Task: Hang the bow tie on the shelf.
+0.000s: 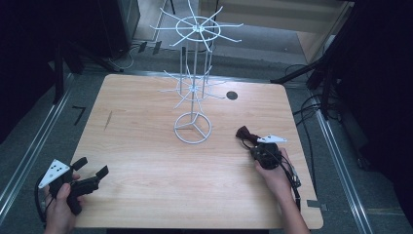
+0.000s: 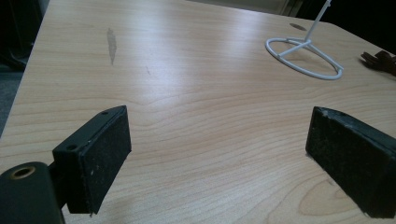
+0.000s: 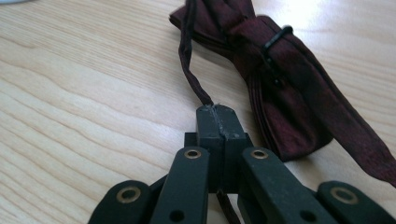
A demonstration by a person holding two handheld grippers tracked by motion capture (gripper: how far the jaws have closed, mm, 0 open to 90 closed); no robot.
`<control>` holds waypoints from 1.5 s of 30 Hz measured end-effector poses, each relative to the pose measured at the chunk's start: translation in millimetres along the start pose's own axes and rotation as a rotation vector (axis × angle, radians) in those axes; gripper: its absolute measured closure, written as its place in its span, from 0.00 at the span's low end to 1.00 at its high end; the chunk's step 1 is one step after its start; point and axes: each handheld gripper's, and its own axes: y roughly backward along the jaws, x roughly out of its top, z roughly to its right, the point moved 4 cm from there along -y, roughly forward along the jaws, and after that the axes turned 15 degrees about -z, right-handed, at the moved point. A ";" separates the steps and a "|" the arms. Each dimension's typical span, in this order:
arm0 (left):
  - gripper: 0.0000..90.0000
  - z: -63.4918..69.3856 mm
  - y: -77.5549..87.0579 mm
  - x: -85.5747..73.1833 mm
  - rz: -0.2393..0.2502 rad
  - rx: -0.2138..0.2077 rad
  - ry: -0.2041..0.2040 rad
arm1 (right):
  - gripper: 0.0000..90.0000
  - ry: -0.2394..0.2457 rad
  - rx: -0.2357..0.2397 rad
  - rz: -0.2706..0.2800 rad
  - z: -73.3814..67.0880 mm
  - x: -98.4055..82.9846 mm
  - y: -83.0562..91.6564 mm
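Down at the near left corner of the bench (image 1: 146, 185), the left hand-held gripper (image 1: 92, 168) sits in the person's left hand (image 1: 61, 209), its jaws spread wide with nothing between them and its grey three-cornered plate (image 1: 53, 172) on top. From the left gripper view the two black pads (image 2: 105, 154) stand well apart over bare pale wood, and a dark streak (image 2: 111, 43) marks the surface farther on. Over on the near right, the right hand (image 1: 275, 178) holds the right hand-held gripper (image 1: 253, 141), which points away from the person toward a dark red bow tie (image 1: 243, 132) lying on the wood. In the right gripper view the jaws are pressed together on a thin dark strap (image 3: 189, 60) that runs from the bow tie (image 3: 280, 88), so the right hand-held gripper (image 3: 218, 112) is clamped on that strap while the folded fabric rests on the bench just beside the jaws; a small black clasp (image 3: 275, 39) wraps the fabric near its knot. Farther back, near the middle of the bench, stands a white wire rack (image 1: 193, 78) on a ring base, with spoke-like arms fanning out at two levels. Behind it a dark round hole (image 1: 232, 95) sits in the bench top near the far edge.
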 end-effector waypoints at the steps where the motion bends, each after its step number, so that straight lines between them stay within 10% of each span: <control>1: 0.08 0.0 0.0 0.0 0.000 -0.001 0.000 | 1.00 0.004 -0.001 0.006 -0.7 0.3 0.3; 12: 0.08 -0.1 0.3 -0.1 0.000 -0.002 0.002 | 1.00 0.007 -0.025 0.164 -4.6 7.7 20.9; 17: 0.08 0.0 0.0 0.0 0.001 -0.001 0.001 | 0.32 -0.007 -0.134 0.179 6.5 10.5 14.5; 19: 0.08 -0.1 0.1 0.0 -0.002 -0.002 0.001 | 0.21 -0.009 -0.158 0.183 7.7 11.0 14.1; 29: 0.08 0.2 -0.1 0.0 -0.004 -0.001 -0.001 | 0.05 -0.105 0.111 0.132 25.4 17.6 -0.2; 42: 0.08 -0.5 -0.1 0.1 -0.004 -0.006 0.001 | 0.00 -0.033 0.063 0.024 10.2 11.9 -12.9; 45: 0.08 -0.6 -0.1 0.1 -0.004 -0.007 0.002 | 0.00 -0.068 0.142 0.041 10.4 13.8 -7.8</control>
